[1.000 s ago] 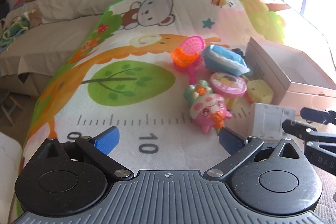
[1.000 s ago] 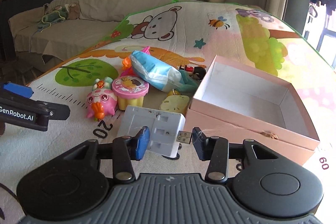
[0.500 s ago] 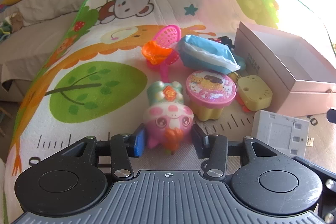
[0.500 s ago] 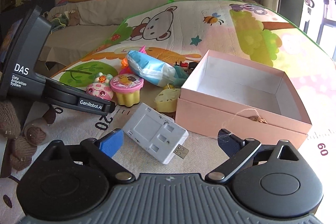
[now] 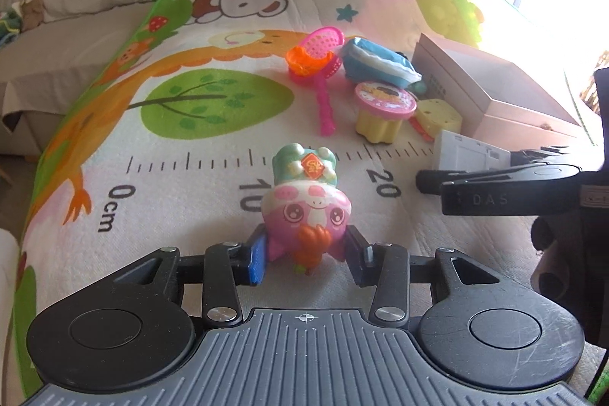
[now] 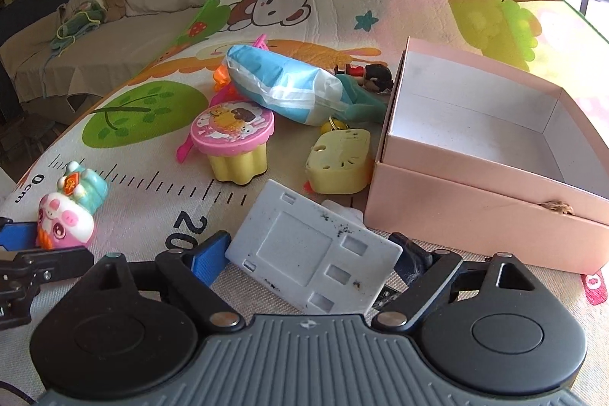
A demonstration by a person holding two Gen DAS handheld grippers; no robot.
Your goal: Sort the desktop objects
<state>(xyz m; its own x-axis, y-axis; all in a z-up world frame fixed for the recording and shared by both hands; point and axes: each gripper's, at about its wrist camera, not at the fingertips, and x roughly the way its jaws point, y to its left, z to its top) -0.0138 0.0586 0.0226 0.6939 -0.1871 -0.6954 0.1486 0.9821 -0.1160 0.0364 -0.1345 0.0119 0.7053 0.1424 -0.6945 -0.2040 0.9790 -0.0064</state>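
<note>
- Pink-faced squishy pig toy with a mint-green hat [image 5: 306, 204] sits between the blue-padded fingers of the left tongs [image 5: 304, 255], which are clenched on its lower end; it lies on the printed ruler of the colourful cartoon play mat [image 5: 213, 101], near the 10 mark.
- From the right wrist view the same pig toy [image 6: 66, 215] shows at the far left, beside the 0 cm end of the ruler.
- Right tongs [image 6: 310, 259] have their two fingers pressed against the sides of a flat white plastic hub with square recesses [image 6: 312, 263], grasping it; the hub is tilted, its far edge raised off the mat.
- Just behind the hub stands an open pale-pink cardboard box with a white inside [image 6: 475, 174]; its front wall is close to the hub's right corner.
- Yellow cheese-shaped squishy [image 6: 340, 160] lies touching or just beside the box's left wall.
- Left of it stands a yellow cupcake-shaped pot with a pink printed lid [image 6: 234, 143].
- Behind the pot lies a blue-and-white soft tissue pack [image 6: 281, 86], resting over a teal object and near a small dark figure by the box's far corner.
- In the left wrist view a pink toy net with an orange cup [image 5: 318, 58] lies left of the tissue pack.
</note>
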